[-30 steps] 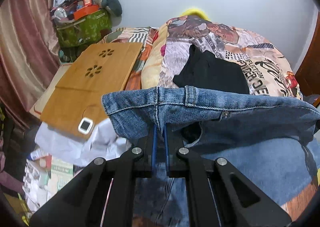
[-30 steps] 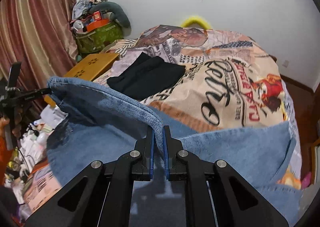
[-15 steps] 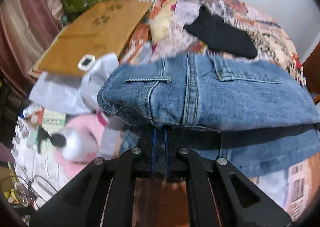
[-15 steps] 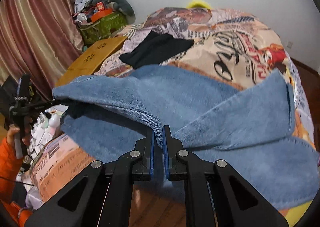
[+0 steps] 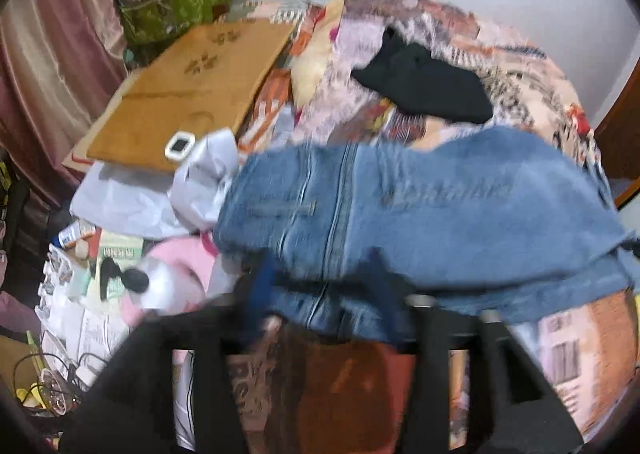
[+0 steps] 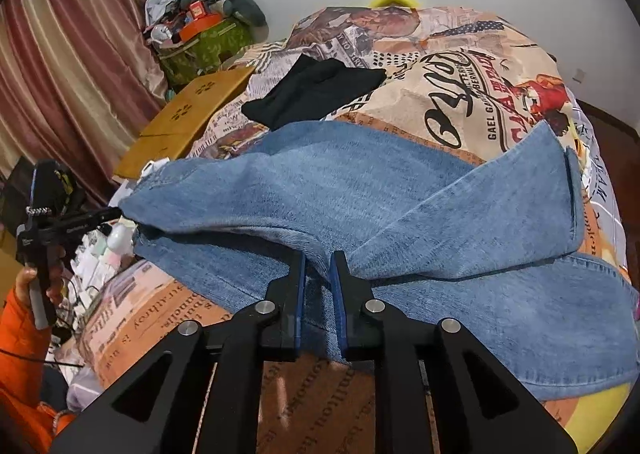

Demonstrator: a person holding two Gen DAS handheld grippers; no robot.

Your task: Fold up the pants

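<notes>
Now the jeans (image 6: 360, 190) lie folded over on the printed bedspread (image 6: 460, 102), upper layer doubled across the lower, one leg end angled off to the right. Right gripper (image 6: 319, 294) has its fingers parted a little — denim sits between the pads, not pinched. Left gripper (image 5: 324, 302) is blurred; fingers look spread wide at the waistband edge, nothing gripped. Black garment (image 6: 316, 90) lies just beyond the jeans; wooden board (image 5: 192, 90) off to the left.

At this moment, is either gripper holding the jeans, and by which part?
Right gripper: jaws slightly parted around a fold edge of the jeans; a real pinch cannot be confirmed. Left gripper: spread wide at the waistband end, holding nothing.
</notes>
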